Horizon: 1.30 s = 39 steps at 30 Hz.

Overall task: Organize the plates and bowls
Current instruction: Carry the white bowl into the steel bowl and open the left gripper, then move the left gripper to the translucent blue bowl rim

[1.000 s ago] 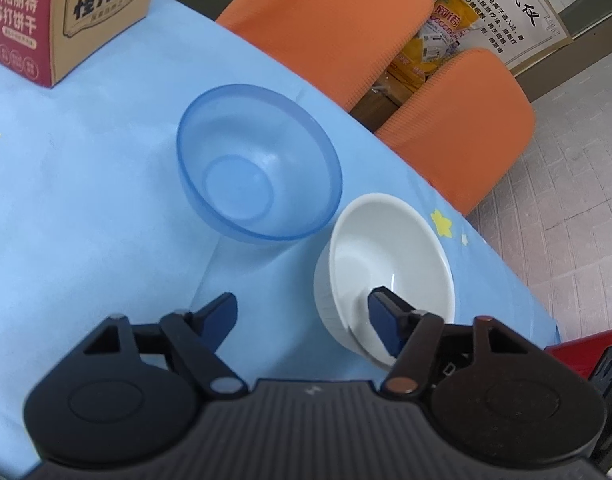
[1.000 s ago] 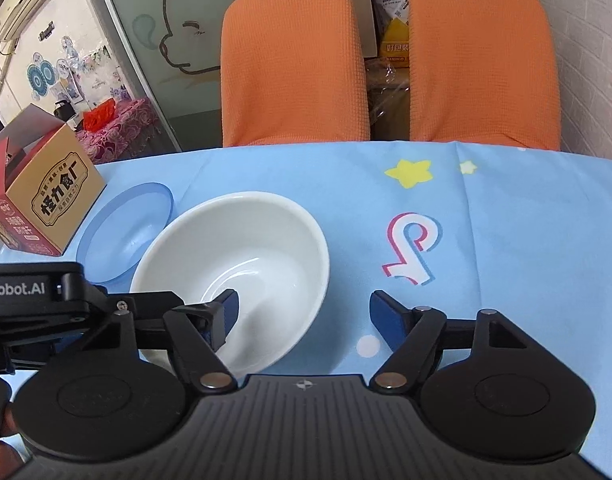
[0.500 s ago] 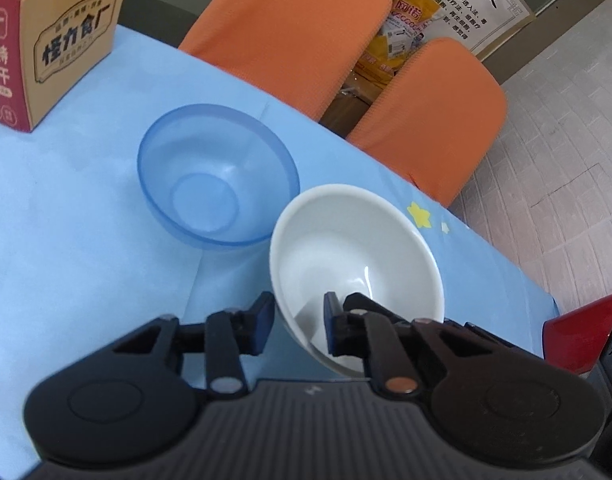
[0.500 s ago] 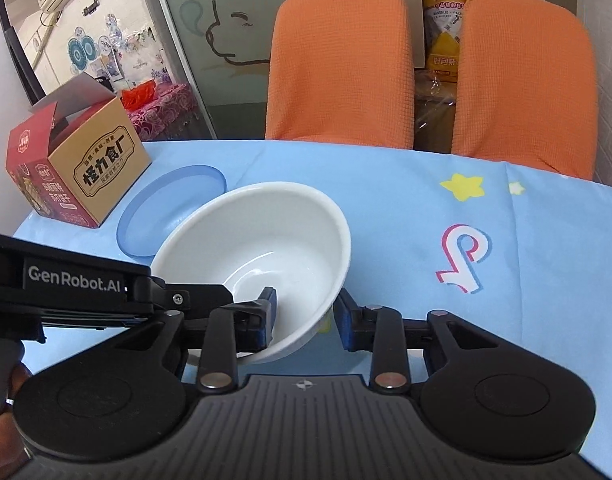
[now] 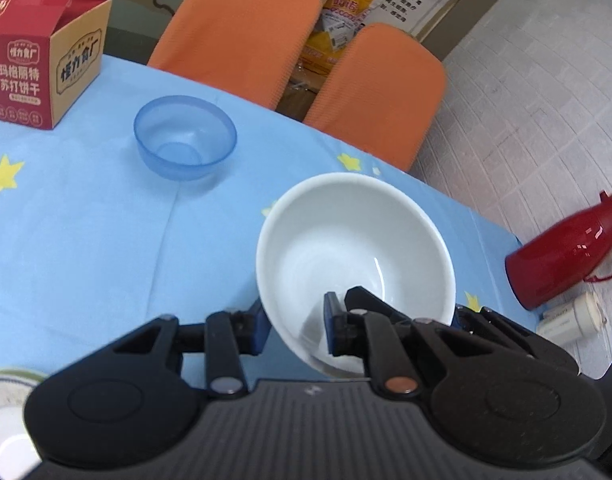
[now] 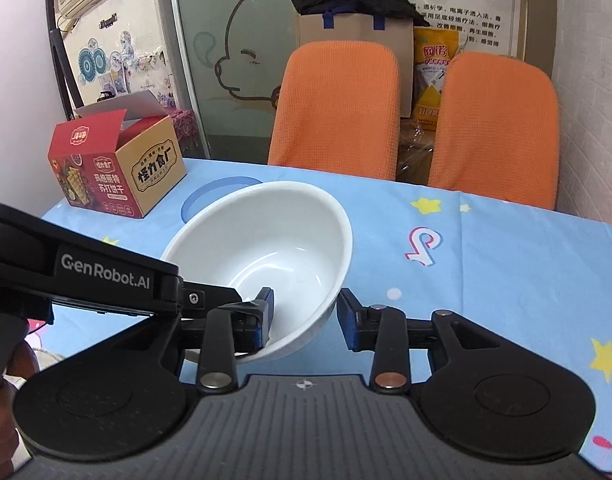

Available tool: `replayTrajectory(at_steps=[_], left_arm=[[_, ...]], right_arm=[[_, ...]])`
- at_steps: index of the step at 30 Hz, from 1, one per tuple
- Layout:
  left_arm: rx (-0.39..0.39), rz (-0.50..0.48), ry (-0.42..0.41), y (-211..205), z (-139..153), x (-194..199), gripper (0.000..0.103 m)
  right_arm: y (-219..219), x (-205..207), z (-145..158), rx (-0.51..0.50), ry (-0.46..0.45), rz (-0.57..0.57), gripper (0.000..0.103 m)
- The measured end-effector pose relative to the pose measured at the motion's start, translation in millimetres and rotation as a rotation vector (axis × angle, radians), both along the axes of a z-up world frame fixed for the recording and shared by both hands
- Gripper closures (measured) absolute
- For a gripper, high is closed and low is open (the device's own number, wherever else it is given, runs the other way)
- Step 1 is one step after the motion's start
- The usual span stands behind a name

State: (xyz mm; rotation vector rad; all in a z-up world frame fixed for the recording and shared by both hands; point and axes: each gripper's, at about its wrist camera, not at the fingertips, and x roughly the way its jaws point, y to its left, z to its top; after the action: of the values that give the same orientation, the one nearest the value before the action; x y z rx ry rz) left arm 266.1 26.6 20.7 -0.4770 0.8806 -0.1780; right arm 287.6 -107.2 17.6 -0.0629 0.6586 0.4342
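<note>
Lifted off the blue-clothed desk (image 5: 86, 240) since the earlier frame: white bowl (image 5: 354, 256), now tilted and raised. Left wrist view: left tool (image 5: 296, 322) clamped tight on the bowl's near rim, one pad outside, one inside. Blue bowl (image 5: 185, 136) standing well apart, near a cracker box (image 5: 42, 76). Best kept level and carried slowly toward the blue bowl, likely for nesting.

Right wrist view: right tool (image 6: 306, 316) straddling the bowl's wall (image 6: 266, 240), jaws just widened again, right pad clearly off the rim, left pad inside; contact there unclear. Better either to regrip firmly or to pull clear before the left tool travels, avoiding a knock.
</note>
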Motion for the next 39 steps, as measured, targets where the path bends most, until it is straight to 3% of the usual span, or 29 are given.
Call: replayTrajectory(at_steps=[5, 12, 22, 24, 26, 27, 30, 31, 32, 36, 39], left_arm=[[-0.007, -0.068, -0.003, -21, -1, -45, 0.091], [0.022, -0.148, 0.028, -49, -15, -93, 0.091], [0.052, -0.196, 0.071, -57, -43, -114, 0.088], [0.064, -0.199, 0.051, -56, -41, -115, 0.081], [0.085, -0.194, 0.016, -56, -37, -117, 0.064], [0.1, -0.181, -0.003, -55, -35, -119, 0.051], [0.062, -0.163, -0.051, -45, -29, -122, 0.035], [0.052, -0.158, -0.062, -42, -28, -124, 0.032], [0.046, -0.156, -0.073, -40, -26, -125, 0.032], [0.058, -0.125, -0.111, -33, -22, -134, 0.019], [0.053, -0.105, -0.134, -28, -18, -137, 0.017]], right_arm=[[-19, -54, 2, 0.005, -0.045, -0.065, 0.036], [-41, -118, -12, 0.04, -0.037, -0.144, 0.033], [-49, -150, -45, 0.074, 0.022, -0.189, 0.028], [-51, -151, -47, 0.094, 0.024, -0.188, 0.027], [-54, -152, -47, 0.128, 0.019, -0.192, 0.027], [-57, -155, -47, 0.145, 0.011, -0.197, 0.027], [-67, -167, -43, 0.21, -0.03, -0.226, 0.021], [-69, -169, -42, 0.218, -0.039, -0.243, 0.004], [-71, -172, -40, 0.205, -0.051, -0.272, 0.0], [-76, -178, -43, 0.18, -0.077, -0.304, 0.0], [-78, -178, -49, 0.189, -0.051, -0.304, 0.0]])
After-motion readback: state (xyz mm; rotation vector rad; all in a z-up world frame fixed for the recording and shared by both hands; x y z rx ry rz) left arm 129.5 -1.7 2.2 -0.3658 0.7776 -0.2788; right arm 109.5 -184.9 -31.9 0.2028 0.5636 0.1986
